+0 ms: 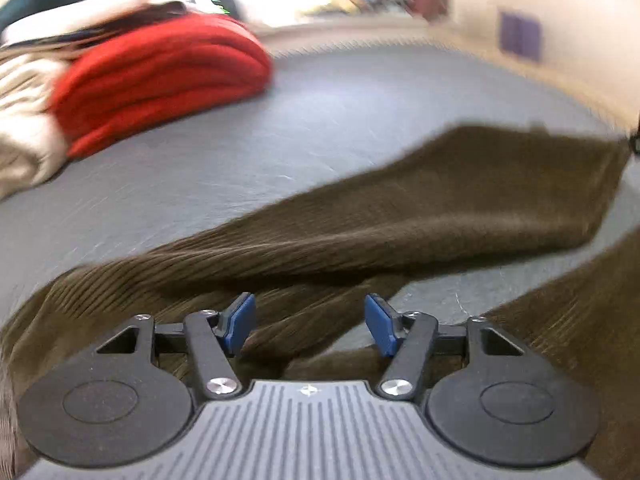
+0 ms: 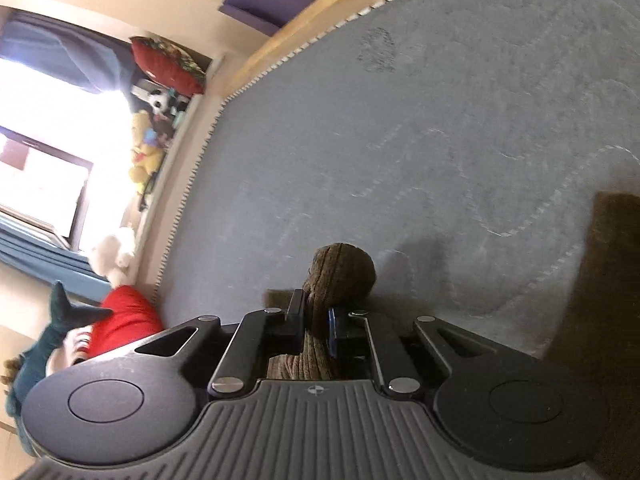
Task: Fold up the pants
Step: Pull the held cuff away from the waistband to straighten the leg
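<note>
Brown ribbed pants (image 1: 400,216) lie spread over the grey mattress (image 1: 248,148), one leg running from the near left edge of the left wrist view up toward the far right edge, a second stretch of the same cloth at the near right. The left gripper (image 1: 310,322) hovers over the crumpled fabric where the legs meet, its blue pads (image 1: 242,320) standing wide apart with nothing between them. The right gripper (image 2: 316,326) has its jaws closed on a fold of the pants (image 2: 340,276), a rounded bunch of brown cloth poking out beyond the fingertips above the mattress (image 2: 440,120); more brown fabric shows at the right edge of that view. A folded red garment (image 1: 160,76) sits at the far left corner of the mattress, touching a cream one (image 1: 24,128) and a heap of other clothes behind it. Stuffed toys (image 2: 148,152) crowd the sill by a bright window (image 2: 44,152) past the mattress's piped edge.
</note>
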`<state>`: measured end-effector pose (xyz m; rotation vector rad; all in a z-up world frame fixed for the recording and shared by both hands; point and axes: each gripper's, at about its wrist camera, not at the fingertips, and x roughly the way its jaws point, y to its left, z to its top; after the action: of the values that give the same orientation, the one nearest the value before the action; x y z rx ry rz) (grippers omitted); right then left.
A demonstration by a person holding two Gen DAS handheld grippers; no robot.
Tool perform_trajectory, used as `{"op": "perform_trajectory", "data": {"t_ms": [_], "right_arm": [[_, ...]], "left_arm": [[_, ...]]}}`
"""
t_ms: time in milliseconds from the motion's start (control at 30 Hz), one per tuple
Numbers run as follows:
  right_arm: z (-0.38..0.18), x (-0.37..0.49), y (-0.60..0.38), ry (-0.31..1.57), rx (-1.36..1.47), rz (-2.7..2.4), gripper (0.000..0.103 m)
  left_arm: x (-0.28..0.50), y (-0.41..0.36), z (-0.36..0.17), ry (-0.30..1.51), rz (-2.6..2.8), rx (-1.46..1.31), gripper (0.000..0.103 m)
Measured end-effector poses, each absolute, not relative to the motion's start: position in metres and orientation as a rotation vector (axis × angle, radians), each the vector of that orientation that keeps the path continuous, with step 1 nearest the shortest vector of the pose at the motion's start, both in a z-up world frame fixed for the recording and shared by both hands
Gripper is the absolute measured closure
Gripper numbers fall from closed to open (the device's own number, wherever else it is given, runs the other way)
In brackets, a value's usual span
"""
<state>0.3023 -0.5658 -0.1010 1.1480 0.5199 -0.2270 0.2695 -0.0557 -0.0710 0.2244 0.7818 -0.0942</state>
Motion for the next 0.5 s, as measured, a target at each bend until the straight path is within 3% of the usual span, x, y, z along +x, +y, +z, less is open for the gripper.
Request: {"op": "perform_trajectory", "data": {"t_ms": [67, 100, 167, 233, 400, 500], "right_arm": [[-0.106, 0.301, -0.566, 0.542, 1.145, -0.24, 0.092], [-0.108, 0.301, -0.567, 0.551, 1.143, -0.246, 0.092], [-0.111, 0.297, -0.568, 0.559, 1.137, -0.25, 0.092], [-0.107, 0.3, -0.566, 0.553, 1.122, -0.243, 0.093], [-0.067, 0.312, -0.558, 0.457, 1.04, -0.18, 0.096], [-0.017, 0.302, -0.545, 0.315, 0.877, -0.134, 0.097]], "left_arm": [[0.296, -0.068, -0.094, 0.977, -0.13, 0.318, 0.041], [0.299, -0.071, -0.095, 0.963, -0.14, 0.368, 0.042], [0.308, -0.072, -0.093, 0.986, -0.141, 0.422, 0.084], [0.316, -0.064, -0.083, 1.002, -0.124, 0.397, 0.097], [0.298, -0.036, -0.036, 0.872, -0.085, 0.285, 0.098], [0.282, -0.016, -0.036, 0.878, -0.132, 0.265, 0.098]]}}
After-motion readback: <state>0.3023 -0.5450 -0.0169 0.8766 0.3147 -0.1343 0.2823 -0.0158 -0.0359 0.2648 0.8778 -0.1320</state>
